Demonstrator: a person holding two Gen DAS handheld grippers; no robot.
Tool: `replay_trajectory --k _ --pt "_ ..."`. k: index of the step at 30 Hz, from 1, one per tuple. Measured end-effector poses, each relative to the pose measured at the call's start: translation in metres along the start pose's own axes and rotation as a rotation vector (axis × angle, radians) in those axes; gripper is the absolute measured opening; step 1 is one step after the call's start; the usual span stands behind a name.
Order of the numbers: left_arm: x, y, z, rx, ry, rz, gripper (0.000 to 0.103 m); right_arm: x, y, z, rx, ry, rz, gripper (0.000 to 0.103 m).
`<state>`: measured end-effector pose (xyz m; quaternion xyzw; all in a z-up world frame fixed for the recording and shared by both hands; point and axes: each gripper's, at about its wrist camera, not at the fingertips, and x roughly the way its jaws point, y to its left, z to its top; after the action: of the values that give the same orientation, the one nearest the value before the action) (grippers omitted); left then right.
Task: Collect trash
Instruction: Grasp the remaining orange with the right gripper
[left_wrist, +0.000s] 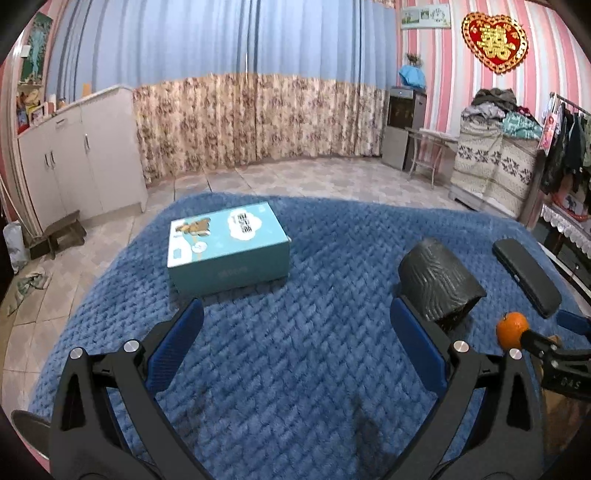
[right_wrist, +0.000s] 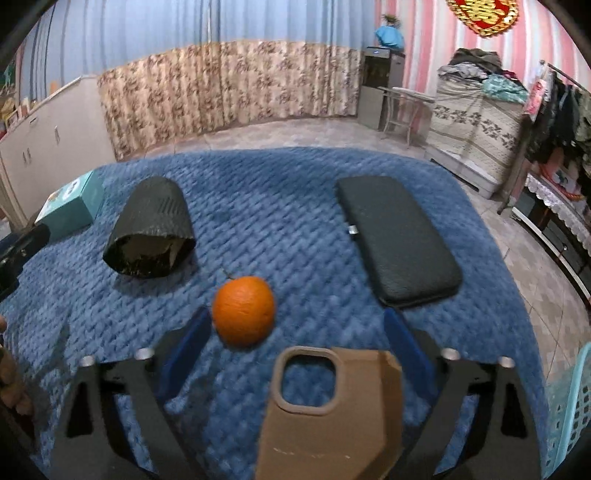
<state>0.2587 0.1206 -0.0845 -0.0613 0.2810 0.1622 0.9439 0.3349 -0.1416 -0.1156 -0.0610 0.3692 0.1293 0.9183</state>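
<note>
On the blue quilted blanket (right_wrist: 295, 192) lie an orange (right_wrist: 243, 312), a black crumpled bag roll (right_wrist: 151, 232), a black flat case (right_wrist: 399, 240) and a brown phone case (right_wrist: 328, 413). My right gripper (right_wrist: 295, 332) is open. The phone case lies loose between its fingers, and the orange sits just ahead of its left fingertip. My left gripper (left_wrist: 299, 332) is open over bare blanket, with the black bag roll (left_wrist: 439, 284) beyond its right fingertip. In the left wrist view the orange (left_wrist: 511, 329) shows at the right, beside the right gripper (left_wrist: 550, 332).
A teal box (left_wrist: 229, 251) stands on the blanket's left part. A turquoise plastic basket (right_wrist: 569, 406) is at the right edge, off the blanket. White cabinets (left_wrist: 74, 158) line the left wall, and a clothes rack (left_wrist: 565, 147) stands at the right. Tiled floor surrounds the blanket.
</note>
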Motion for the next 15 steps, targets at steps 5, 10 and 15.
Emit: replay_trajectory --k 5,10,15 --pt "0.006 -0.003 0.004 0.012 0.014 0.011 0.098 0.008 0.009 0.006 -0.028 0.033 0.078 0.056" --pt "0.009 -0.008 0.013 0.004 0.033 -0.014 0.098 0.01 0.02 0.008 -0.06 0.041 0.158 0.035" --pt "0.01 -0.021 0.024 -0.003 0.036 -0.048 0.098 0.001 0.011 0.005 -0.048 0.005 0.165 0.03"
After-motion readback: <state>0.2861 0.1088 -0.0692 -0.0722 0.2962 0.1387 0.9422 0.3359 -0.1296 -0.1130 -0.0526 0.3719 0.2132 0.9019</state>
